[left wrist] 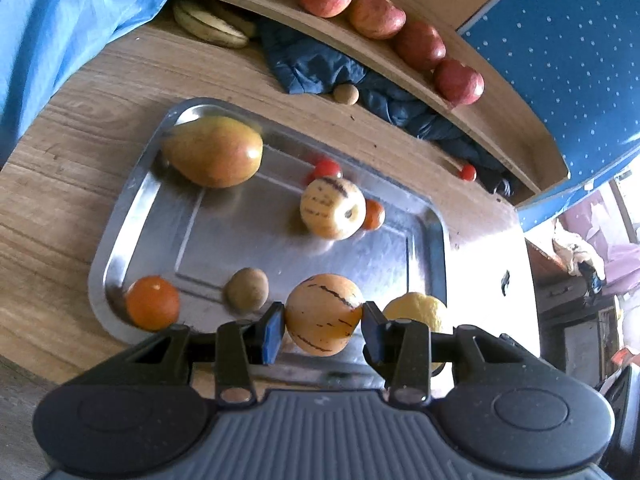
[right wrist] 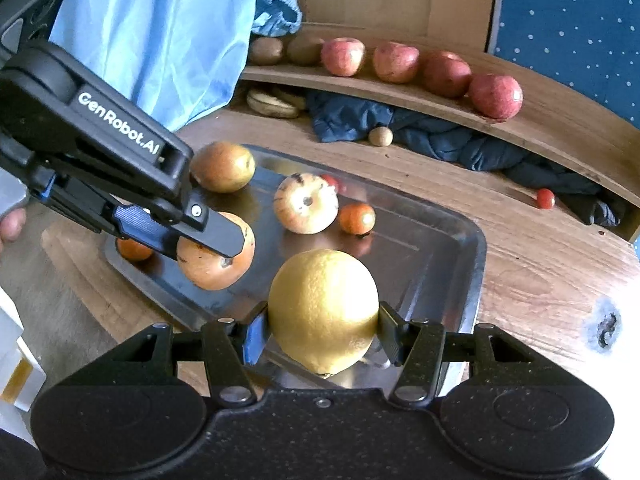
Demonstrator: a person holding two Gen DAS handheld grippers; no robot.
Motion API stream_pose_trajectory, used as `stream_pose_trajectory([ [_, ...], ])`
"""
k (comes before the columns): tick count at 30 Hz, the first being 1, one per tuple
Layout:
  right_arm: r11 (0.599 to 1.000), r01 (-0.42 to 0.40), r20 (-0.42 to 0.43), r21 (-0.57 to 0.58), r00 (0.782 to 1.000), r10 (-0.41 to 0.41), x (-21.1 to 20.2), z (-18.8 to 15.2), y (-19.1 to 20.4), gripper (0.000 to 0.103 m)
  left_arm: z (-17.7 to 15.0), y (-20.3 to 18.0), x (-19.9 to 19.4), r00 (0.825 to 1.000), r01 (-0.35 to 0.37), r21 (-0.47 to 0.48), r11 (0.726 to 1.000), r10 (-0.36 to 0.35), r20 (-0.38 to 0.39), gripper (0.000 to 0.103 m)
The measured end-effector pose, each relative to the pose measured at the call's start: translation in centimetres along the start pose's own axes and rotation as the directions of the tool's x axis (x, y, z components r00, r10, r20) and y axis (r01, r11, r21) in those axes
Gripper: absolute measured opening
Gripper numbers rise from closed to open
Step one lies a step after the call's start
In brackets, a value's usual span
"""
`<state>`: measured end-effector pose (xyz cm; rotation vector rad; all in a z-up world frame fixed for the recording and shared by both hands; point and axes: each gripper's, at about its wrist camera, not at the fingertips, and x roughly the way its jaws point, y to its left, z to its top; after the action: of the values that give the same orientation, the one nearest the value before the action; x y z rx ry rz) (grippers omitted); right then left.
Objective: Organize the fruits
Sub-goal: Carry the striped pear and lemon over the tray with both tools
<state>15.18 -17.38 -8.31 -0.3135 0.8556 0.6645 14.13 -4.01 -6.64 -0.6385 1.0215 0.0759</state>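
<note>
Pick-up step: the left gripper (left wrist: 323,316) fingers clench a pale striped round melon (left wrist: 323,314) and the right gripper (right wrist: 322,320) fingers a yellow lemon (right wrist: 323,310), both just above the steel tray (right wrist: 440,248); next likely carrying each beyond the fingers to the curved wooden shelf (right wrist: 540,120).

The metal tray (left wrist: 430,240) has its widest bare patch in the centre of the left wrist frame, ringed by fruit. A mango (left wrist: 214,151) blocks the upper left corner; a striped pepino melon (left wrist: 333,208), a small orange fruit (left wrist: 373,214) touching it and a cherry tomato (left wrist: 327,168) crowd the upper right. An orange (left wrist: 153,303) and a kiwi (left wrist: 247,289) sit along the lower left edge, with a narrow gap between them. Beyond the tray, bare wood runs left; a dark blue cloth (left wrist: 332,64) fills the space under the shelf (left wrist: 500,120), whose top carries apples (left wrist: 376,16) side by side.
</note>
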Motion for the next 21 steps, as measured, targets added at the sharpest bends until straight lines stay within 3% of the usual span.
stream_pose_trajectory([
  [21,0.999,0.014,-0.028,-0.032,0.999,-0.015,0.75,-0.48,0.35,0.058,-1.05,0.03,0.14,0.998,-0.038,0.069,0.997,0.040,-0.038,0.046],
])
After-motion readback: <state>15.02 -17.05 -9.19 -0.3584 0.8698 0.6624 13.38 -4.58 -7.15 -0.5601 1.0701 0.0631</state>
